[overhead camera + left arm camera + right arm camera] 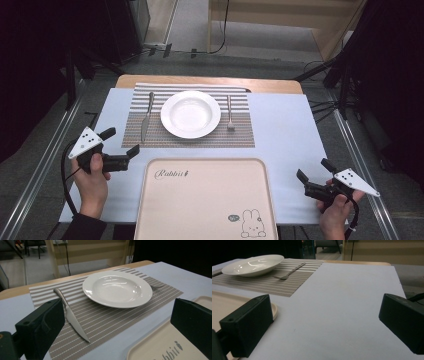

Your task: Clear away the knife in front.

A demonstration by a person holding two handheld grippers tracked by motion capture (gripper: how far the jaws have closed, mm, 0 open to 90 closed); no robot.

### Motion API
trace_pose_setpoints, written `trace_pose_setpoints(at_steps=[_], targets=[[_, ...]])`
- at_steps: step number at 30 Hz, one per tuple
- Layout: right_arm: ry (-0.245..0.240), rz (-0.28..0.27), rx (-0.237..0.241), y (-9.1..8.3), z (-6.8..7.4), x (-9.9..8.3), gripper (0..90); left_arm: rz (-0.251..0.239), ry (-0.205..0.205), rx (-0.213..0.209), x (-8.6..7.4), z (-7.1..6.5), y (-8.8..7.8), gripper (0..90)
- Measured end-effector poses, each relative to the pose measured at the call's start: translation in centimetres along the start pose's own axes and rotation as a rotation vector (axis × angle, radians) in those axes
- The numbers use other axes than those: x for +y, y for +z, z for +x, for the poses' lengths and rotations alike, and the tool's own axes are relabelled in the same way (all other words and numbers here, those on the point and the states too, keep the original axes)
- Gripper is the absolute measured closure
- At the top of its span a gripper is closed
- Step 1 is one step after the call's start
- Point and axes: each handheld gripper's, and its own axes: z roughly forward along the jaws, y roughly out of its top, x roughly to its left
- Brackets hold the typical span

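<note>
A white deep plate (190, 114) (117, 288) (253, 265) sits in the middle of a striped placemat (187, 131) (105, 320) (267, 281). A steel knife (146, 116) (71, 316) lies on the mat left of the plate, a fork (230, 114) (289, 272) on the mat to its right. My left gripper (120, 142) (115, 327) is held open at the table's left, near the knife's tip, with nothing between its jaws. Off at the right front, my right gripper (315, 170) (324, 325) is open too, over bare tablecloth.
A beige tray (206, 200) (160, 347) (222, 305) with a rabbit print lies at the front centre between both hands. The pale blue cloth (285, 125) (347, 295) covers a wooden table. Dark stands and cables line the floor on either side.
</note>
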Motion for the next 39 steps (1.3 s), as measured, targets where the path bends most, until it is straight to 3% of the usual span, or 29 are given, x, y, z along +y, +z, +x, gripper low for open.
trace_pose_setpoints(at_steps=[14,15,18,27,30,39], targets=[[-0.017,0.007,0.003,0.2,0.1,0.0,0.0,0.025,0.004,0.005,2.7,0.7,2.1,0.0],[-0.016,0.007,-0.004,0.2,0.1,0.0,0.0,0.024,-0.001,0.017,2.9,0.7,2.2,4.9],[-0.019,0.007,-0.003,0.2,0.1,0.0,0.0,0.030,0.001,0.026,3.2,1.0,2.8,5.3],[-0.021,0.008,0.002,0.2,0.2,-0.1,0.0,0.055,-0.031,0.024,4.0,2.1,4.6,5.4],[-0.026,0.016,-0.002,0.3,0.3,-0.1,0.0,0.069,-0.032,0.060,4.4,2.3,5.1,14.2],[-0.041,0.017,0.006,0.4,0.4,-0.1,0.0,0.104,-0.060,0.055,5.2,3.7,7.0,14.1]])
